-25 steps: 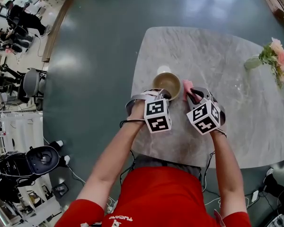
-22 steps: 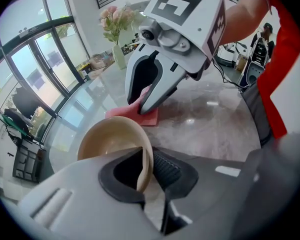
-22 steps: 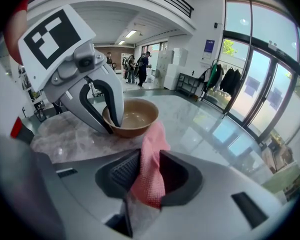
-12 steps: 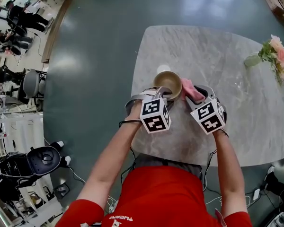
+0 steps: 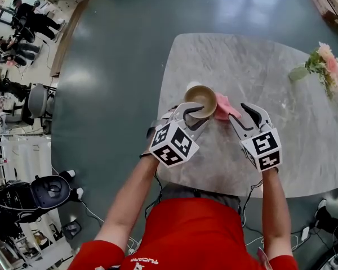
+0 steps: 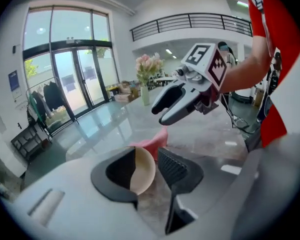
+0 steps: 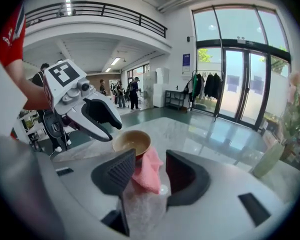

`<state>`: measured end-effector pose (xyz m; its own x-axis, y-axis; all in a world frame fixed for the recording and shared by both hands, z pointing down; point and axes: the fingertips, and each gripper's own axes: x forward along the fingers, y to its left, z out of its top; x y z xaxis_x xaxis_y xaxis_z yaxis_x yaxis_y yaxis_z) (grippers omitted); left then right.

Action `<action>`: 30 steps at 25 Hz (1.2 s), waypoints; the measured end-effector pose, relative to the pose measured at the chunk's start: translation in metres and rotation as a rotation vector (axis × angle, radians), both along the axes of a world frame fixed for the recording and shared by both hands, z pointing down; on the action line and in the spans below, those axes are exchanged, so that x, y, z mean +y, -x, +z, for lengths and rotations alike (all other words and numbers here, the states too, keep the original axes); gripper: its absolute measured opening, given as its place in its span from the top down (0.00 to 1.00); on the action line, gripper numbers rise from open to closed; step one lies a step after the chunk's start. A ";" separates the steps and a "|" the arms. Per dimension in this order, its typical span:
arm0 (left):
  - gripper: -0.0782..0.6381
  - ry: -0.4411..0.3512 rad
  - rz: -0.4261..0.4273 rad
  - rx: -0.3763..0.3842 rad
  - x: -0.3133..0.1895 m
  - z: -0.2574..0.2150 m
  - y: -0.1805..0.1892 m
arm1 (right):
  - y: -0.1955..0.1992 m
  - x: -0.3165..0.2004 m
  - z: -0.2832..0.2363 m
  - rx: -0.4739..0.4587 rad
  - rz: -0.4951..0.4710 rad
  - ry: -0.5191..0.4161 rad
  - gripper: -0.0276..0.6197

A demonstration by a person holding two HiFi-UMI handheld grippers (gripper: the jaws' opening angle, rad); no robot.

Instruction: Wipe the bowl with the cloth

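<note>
**Jaws open on both sides, bowl and cloth lying free**

Head view: your left gripper [image 5: 198, 116] and right gripper [image 5: 240, 114] both have their jaws spread, having just been opening, and neither holds anything. The bowl [image 5: 200, 100] stands upright on the counter [image 5: 253, 61]. The cloth [image 5: 225, 107] lies bunched against its right side. Your grippers sit on the near side of the two things, apart from each other.

Left gripper view: your jaws are parted. The bowl [image 6: 142, 169] shows through the gap, but neither pad presses on it. The cloth [image 6: 155, 140] lies just behind it, and your right gripper [image 6: 160, 113] hangs beyond with nothing in it.

Right gripper view: your jaws stand wide. The cloth [image 7: 147, 171] is framed between them, on the counter and untouched. The bowl [image 7: 132, 141] sits just past it, and its inside looks plain and free of marks. Your left gripper [image 7: 112, 130] hangs above the bowl's far side, also with nothing in it.

No wiping is under way, since nothing is gripped. With a clean-looking bowl and the cloth let go beside it, the task looks finished. If another pass is wanted, you would have to retake the cloth and steady the bowl.
</note>
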<state>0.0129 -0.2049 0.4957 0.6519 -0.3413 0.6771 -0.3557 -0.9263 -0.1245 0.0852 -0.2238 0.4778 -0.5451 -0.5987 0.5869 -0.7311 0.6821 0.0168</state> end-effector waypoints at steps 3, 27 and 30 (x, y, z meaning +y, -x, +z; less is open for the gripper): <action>0.72 -0.034 -0.071 0.131 0.000 -0.030 0.002 | -0.001 0.006 -0.025 -0.058 0.027 -0.045 0.69; 0.88 -0.217 -0.292 0.750 0.069 -0.195 0.038 | 0.030 0.108 -0.178 -0.456 0.056 -0.370 0.91; 0.88 -0.241 -0.312 0.769 0.078 -0.205 0.043 | 0.034 0.120 -0.187 -0.478 0.057 -0.392 0.92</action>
